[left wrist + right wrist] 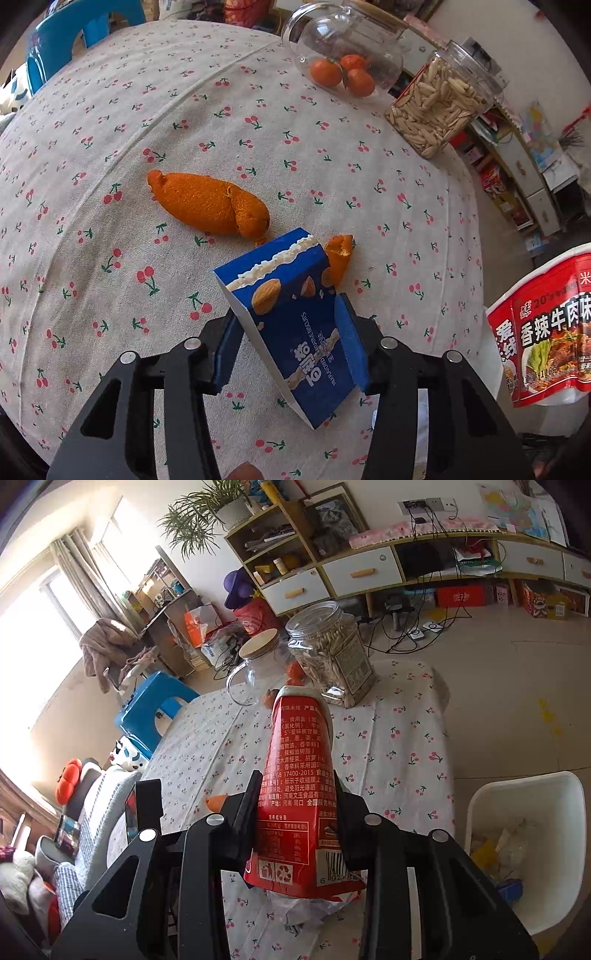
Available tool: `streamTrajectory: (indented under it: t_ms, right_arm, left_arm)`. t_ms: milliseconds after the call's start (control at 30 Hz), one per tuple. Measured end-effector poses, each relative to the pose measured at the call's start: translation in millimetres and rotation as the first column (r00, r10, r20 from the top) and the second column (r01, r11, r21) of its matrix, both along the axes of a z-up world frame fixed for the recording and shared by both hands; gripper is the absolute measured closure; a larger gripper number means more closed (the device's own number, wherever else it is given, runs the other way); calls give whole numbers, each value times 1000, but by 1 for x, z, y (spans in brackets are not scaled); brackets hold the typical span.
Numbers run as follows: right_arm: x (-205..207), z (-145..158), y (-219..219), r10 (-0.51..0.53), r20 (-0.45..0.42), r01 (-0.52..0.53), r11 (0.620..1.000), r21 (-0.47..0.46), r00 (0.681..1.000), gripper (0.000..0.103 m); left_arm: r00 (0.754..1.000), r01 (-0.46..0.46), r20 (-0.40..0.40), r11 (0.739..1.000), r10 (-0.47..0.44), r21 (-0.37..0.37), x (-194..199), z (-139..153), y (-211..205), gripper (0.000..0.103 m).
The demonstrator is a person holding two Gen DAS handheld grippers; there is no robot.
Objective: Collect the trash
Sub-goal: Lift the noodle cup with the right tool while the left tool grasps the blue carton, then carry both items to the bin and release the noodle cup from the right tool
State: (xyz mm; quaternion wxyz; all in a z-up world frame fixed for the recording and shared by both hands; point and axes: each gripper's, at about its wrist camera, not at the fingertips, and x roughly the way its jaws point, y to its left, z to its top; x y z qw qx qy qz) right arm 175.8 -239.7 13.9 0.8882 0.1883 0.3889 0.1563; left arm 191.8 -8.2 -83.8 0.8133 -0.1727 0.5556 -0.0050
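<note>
My left gripper (291, 343) is clamped on a blue biscuit box (286, 328), its blue pads pressed against the two long sides. The box is glossy cardboard with almonds and a cream stripe printed on it, and it tilts, with its far end over the table; I cannot tell whether that end touches the cloth. Just beyond it lies a big curl of orange peel (208, 203), rough and pitted, and a smaller peel scrap (340, 254) sits right against the box's far corner.

My right gripper (295, 808) is closed tight on a red noodle packet (299, 794), a crinkly plastic wrapper with small white print and a barcode, squeezed narrow where the black fingers grip it and flaring below. From the left view the same packet (546, 328) hangs off the table's right edge.

The tablecloth (110, 129) is a coarse, off-white weave dotted with little red cherries. At the far side stand a clear glass jug (343, 44) with a wooden lid and three small oranges (341, 74) beside it, then a clear plastic jar of pale seeds (443, 99). On the floor right of the table sits a white plastic bin (524, 845) with wrappers inside. A blue stool (155, 709) stands at the table's left.
</note>
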Motion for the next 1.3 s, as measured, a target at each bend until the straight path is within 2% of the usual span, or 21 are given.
streamTrajectory:
  t_ms: [133,200,367,467,700,1000,1133,1300]
  right_arm:
    - [-7,4,-3,3,17,-3,1000,6,1000,71]
    - [-9,7,-4,4,25,-4,1000,10,1000,71]
    - [-11,9,-5,6,33,-7,1000,22,999,71]
    - [-10,11,-6,10,36,-11,1000,25,999,71]
    - [-14,14,-3,21,52,-22,999,25,998,71]
    - [-22,21,-9,14,78,-16,999,31,997,71]
    - [-28,26,-14,9,93,-13,999,36,996,71]
    - [-41,35,-23,-8,128,4,999,32,992,71]
  left_arm:
    - [1000,2,21,996,0,-89,-5,6,15,70]
    - [999,-10,30,994,14,-107,-7,9,24,75]
    - [996,-39,77,996,45,-78,-6,20,44,80]
    - [994,-62,84,995,68,-72,-3,23,57,92]
    - [989,-79,117,993,89,-83,-5,33,73,92]
    - [971,-60,230,997,69,-47,-17,68,71,92]
    - [951,-48,305,999,42,12,-26,91,61,92]
    - [909,-44,416,994,-1,99,-40,125,42,92]
